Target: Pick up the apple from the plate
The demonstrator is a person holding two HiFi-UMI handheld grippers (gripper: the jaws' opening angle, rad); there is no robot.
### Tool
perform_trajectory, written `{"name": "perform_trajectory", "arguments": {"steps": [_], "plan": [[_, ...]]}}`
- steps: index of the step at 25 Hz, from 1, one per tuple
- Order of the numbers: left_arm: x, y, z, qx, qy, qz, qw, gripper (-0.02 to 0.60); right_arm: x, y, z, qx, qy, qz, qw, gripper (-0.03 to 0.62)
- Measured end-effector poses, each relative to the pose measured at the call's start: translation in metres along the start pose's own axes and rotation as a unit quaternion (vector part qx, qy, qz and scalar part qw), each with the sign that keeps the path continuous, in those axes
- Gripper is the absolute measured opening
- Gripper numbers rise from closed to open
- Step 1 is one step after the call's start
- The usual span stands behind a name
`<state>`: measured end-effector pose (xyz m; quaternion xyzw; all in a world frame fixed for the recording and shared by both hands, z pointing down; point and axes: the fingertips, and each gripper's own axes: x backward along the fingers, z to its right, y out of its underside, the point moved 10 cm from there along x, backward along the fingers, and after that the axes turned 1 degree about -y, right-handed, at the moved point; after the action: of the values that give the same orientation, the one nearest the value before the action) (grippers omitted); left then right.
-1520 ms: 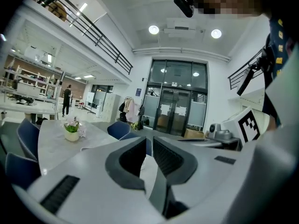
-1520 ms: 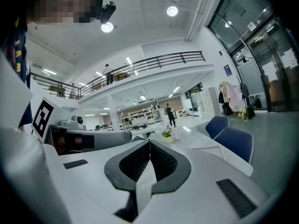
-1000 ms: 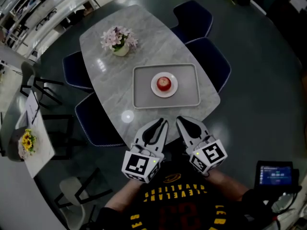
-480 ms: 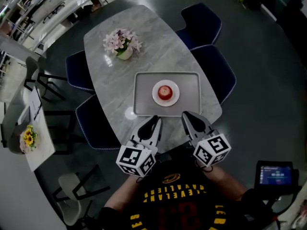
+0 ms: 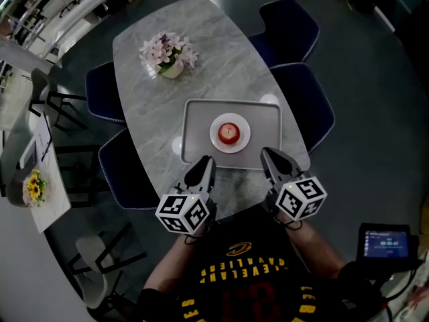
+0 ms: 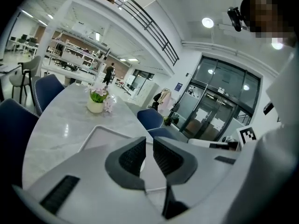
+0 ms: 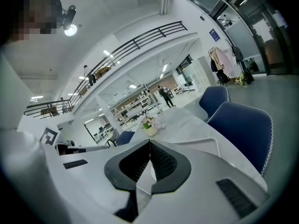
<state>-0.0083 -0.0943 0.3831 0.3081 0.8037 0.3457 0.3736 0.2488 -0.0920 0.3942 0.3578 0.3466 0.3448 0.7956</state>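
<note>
A red apple (image 5: 228, 132) sits on a small white plate (image 5: 216, 139) in the middle of a grey tray (image 5: 198, 123) on the marble table (image 5: 161, 106). My left gripper (image 5: 204, 161) hovers at the tray's near left edge, its jaws shut with only a thin slit and nothing between them. My right gripper (image 5: 266, 153) is at the tray's near right edge, shut and empty. The left gripper view shows the left gripper (image 6: 146, 141) over the tray (image 6: 100, 134). The right gripper view shows the right gripper (image 7: 150, 143) closed above the tray (image 7: 201, 146). The apple is hidden in both gripper views.
A vase of pink flowers (image 5: 167, 56) stands at the table's far end. Dark blue chairs (image 5: 315, 106) flank both long sides of the table. A small side table with yellow flowers (image 5: 33, 186) stands at the left. A lit screen (image 5: 385, 243) is at the lower right.
Both grippers have moved apart from each other and forward to the tray's near edge, one on each side of the plate. The apple has stayed on the plate.
</note>
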Motion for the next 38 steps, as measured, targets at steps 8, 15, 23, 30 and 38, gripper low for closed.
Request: {"name": "perform_trajectory", "arguments": {"steps": [8, 15, 23, 30, 38], "plan": [[-0.031, 0.010, -0.029, 0.052, -0.030, -0.021, 0.9980, 0.055, -0.031, 0.001, 0.030, 0.013, 0.026, -0.034, 0.999, 0.091], [-0.060, 0.024, -0.063, 0.100, -0.051, -0.073, 0.9911, 0.083, -0.059, 0.017, 0.055, 0.005, 0.016, -0.093, 0.996, 0.091], [-0.111, 0.059, -0.105, 0.178, -0.071, -0.141, 0.9713, 0.083, -0.108, 0.049, 0.090, -0.013, 0.016, -0.157, 0.987, 0.091], [-0.131, 0.077, -0.125, 0.207, -0.094, -0.166, 0.9597, 0.083, -0.124, 0.071, 0.109, -0.051, 0.044, -0.194, 0.979, 0.091], [-0.144, 0.078, -0.127, 0.214, -0.097, -0.186, 0.9541, 0.083, -0.132, 0.087, 0.122, -0.112, 0.051, -0.217, 0.969, 0.091]]}}
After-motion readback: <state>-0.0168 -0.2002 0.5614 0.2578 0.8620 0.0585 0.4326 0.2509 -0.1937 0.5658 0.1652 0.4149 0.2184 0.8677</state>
